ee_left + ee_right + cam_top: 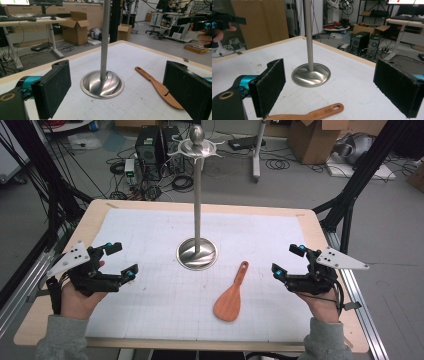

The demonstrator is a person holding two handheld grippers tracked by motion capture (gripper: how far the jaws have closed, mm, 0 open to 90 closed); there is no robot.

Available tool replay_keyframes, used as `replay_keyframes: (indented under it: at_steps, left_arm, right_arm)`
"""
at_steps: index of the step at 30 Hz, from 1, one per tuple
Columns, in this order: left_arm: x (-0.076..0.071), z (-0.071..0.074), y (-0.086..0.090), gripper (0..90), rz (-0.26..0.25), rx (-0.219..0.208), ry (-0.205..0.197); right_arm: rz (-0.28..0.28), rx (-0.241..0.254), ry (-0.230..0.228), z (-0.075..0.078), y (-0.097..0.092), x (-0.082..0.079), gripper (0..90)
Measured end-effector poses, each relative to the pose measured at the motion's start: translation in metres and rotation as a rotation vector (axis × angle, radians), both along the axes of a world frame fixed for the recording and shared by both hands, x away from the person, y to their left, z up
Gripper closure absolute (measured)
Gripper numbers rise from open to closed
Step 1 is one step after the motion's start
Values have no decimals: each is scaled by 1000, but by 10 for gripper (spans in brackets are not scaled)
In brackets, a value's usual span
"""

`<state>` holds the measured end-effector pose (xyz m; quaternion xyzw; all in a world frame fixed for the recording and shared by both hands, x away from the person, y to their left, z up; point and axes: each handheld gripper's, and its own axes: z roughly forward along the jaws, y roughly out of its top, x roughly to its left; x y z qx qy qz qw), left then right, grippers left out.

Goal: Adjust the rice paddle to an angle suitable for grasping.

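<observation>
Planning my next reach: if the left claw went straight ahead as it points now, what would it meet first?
Probably the silver metal stand's round base, centred between the open left claw jaws; the wooden spatula lies off to one side.

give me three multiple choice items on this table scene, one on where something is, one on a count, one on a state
1. Where does the wooden spatula lie?
A. hung on the metal stand
B. flat on the white mat, between the stand's base and the right claw
C. inside the left claw

2. How many wooden spatulas are on the table?
A. one
B. two
C. three

3. What state are the two claws in?
A. both open, holding nothing
B. both shut on the spatula
C. left shut on the stand's pole

Answers: 1 B, it lies on the white mat near the metal stand, on the right claw side. 2 A, a single spatula shows. 3 A, the jaws of the left claw and right claw stand apart, nothing between them.
</observation>
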<state>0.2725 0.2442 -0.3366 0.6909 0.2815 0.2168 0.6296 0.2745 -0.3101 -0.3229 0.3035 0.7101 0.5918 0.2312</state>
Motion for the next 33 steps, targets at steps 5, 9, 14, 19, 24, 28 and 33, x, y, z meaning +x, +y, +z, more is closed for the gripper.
replay_keyframes:
  at_steps: [5, 9, 14, 19, 24, 28, 33]
  left_arm:
    - [0, -1, -1, 83, 0, 6, 6]
    - [-1, -1, -1, 83, 1, 5, 6]
    - [-1, -2, 1, 83, 10, 7, 11]
    - [-1, -3, 0, 83, 10, 10, 14]
    - [-1, -4, -1, 83, 10, 12, 19]
    - [-1, -5, -1, 83, 8, 17, 21]
    - [-2, -5, 0, 83, 14, 17, 24]
  right_arm:
    - [-7, 5, 14, -1, 1, 1, 95]
    - [0, -20, 11, -1, 3, 1, 204]
    - [48, -81, 25, -4, 10, 4, 413]
    - [83, -86, 45, -7, 16, 6, 565]
    - [114, -102, 61, -11, 23, 8, 714]
    - [131, -114, 72, -14, 28, 10, 792]
    - [186, -95, 78, -19, 34, 15, 889]
